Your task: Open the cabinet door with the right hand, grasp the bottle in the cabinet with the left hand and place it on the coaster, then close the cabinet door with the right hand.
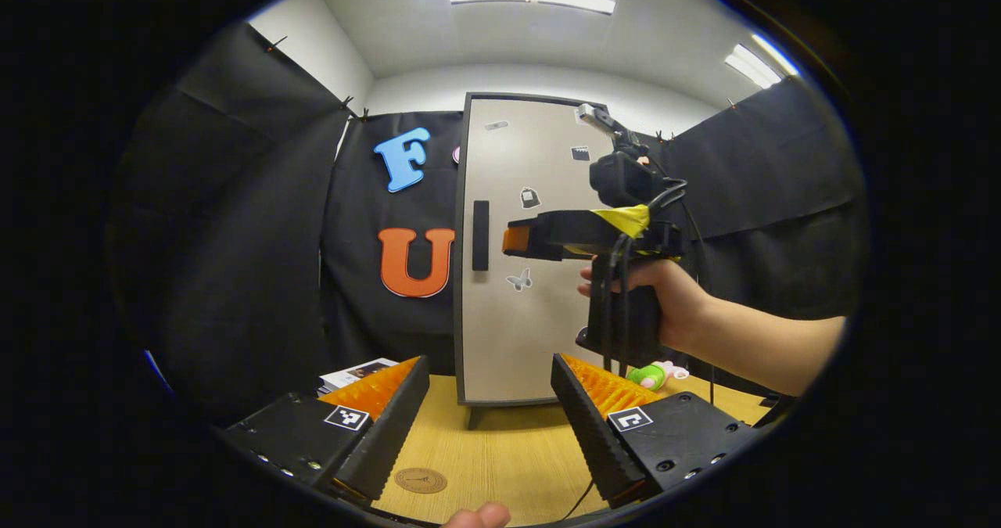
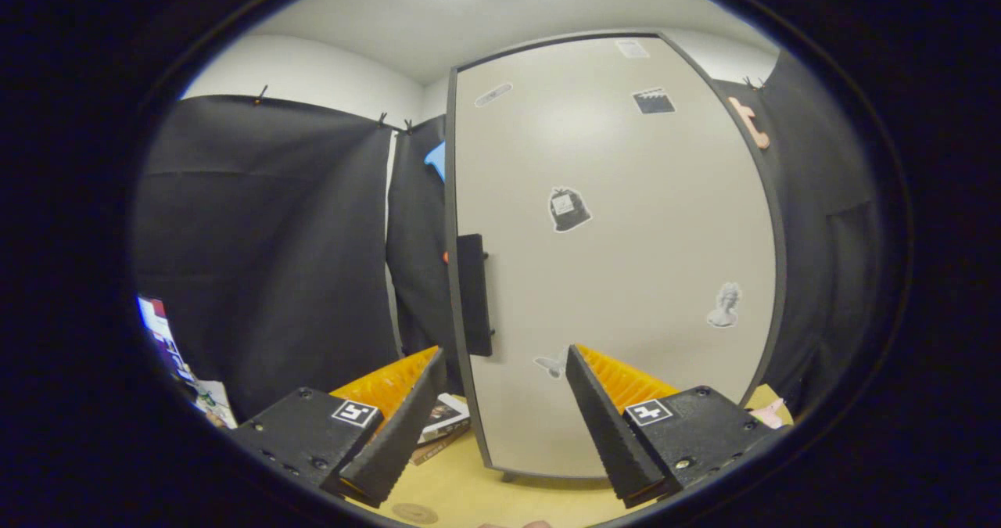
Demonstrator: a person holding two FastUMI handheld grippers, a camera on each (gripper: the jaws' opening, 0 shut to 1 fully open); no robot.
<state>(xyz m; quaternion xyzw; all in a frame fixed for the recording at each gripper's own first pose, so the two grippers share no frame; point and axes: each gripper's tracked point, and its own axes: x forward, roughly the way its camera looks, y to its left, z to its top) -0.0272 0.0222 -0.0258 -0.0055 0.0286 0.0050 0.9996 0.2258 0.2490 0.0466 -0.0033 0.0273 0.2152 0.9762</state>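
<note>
We take the cabinet door [image 2: 618, 262] as our landmark: it is flat against the cabinet, so the bottle inside is hidden from us and we cannot say where on the shelves it stands. The handle [image 2: 474, 295] is a dark vertical bar on the door's left edge, its long axis upright. In the left gripper view, the right gripper [image 1: 516, 240] is level with that handle [image 1: 480, 235], just to its right and in front of the door face, fingers pointing left toward it (whether they touch it we cannot tell). Its own view shows its jaws spread wide, holding nothing. The left gripper [image 1: 489, 426] waits well back from the door, also wide and empty, above the coaster [image 1: 421, 480] on the table [image 1: 508, 450]. We judge the right is clearly nearer.
</note>
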